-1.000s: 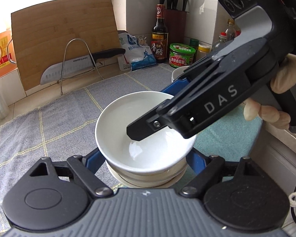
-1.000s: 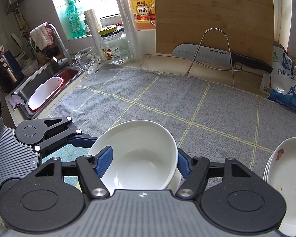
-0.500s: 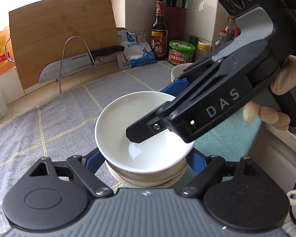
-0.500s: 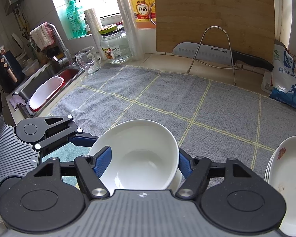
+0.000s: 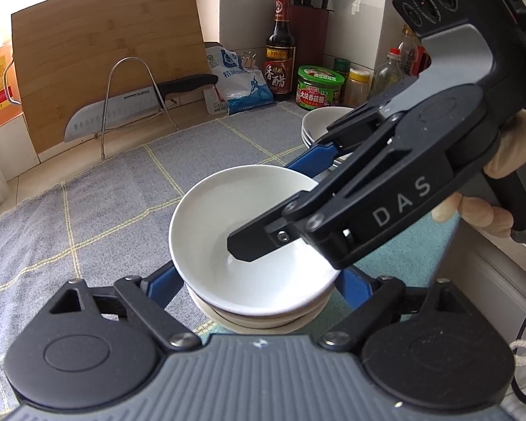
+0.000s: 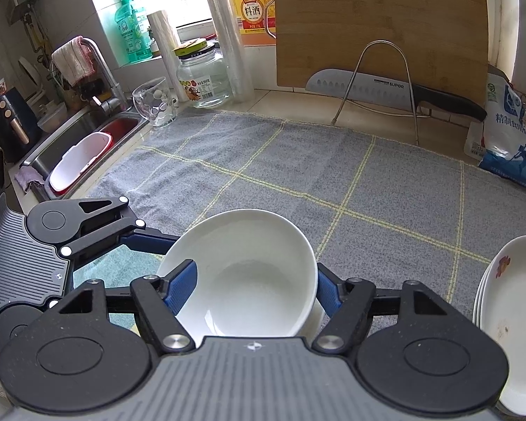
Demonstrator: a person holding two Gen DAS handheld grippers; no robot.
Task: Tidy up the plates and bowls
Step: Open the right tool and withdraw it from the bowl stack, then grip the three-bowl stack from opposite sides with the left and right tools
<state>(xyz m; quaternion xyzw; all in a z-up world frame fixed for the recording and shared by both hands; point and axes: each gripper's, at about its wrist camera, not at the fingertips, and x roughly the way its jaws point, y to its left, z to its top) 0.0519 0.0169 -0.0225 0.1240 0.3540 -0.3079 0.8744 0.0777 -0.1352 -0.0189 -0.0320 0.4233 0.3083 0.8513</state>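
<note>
A white bowl [image 5: 228, 217] sits on top of a stack of bowls [image 5: 259, 321] on the grey checked cloth [image 5: 105, 210]. My left gripper [image 5: 259, 280] has a blue pad on each side of the stack and its jaws are opening, clear of the bowls. My right gripper [image 6: 254, 291] reaches in from the right, a gloved hand [image 5: 508, 161] holding it. Its near finger [image 5: 263, 242] lies over the top bowl [image 6: 249, 266] and the far finger passes behind the rim. Its pads stand loosely at the bowl's sides, open. A stack of flowered plates [image 6: 508, 315] stands to the right.
A bamboo cutting board [image 6: 378, 24] and a knife [image 6: 368, 86] on a wire rack [image 6: 382, 70] stand at the back. Sink [image 6: 87, 140], glass jar [image 6: 203, 77] and cup [image 6: 154, 101] are at the left. Bottles [image 5: 280, 52] and a green-lidded jar [image 5: 319, 87] line the right wall.
The left gripper's fingers have spread wider around the bowl stack. The right gripper's pads have eased apart slightly. The bowl stays where it was on the stack.
</note>
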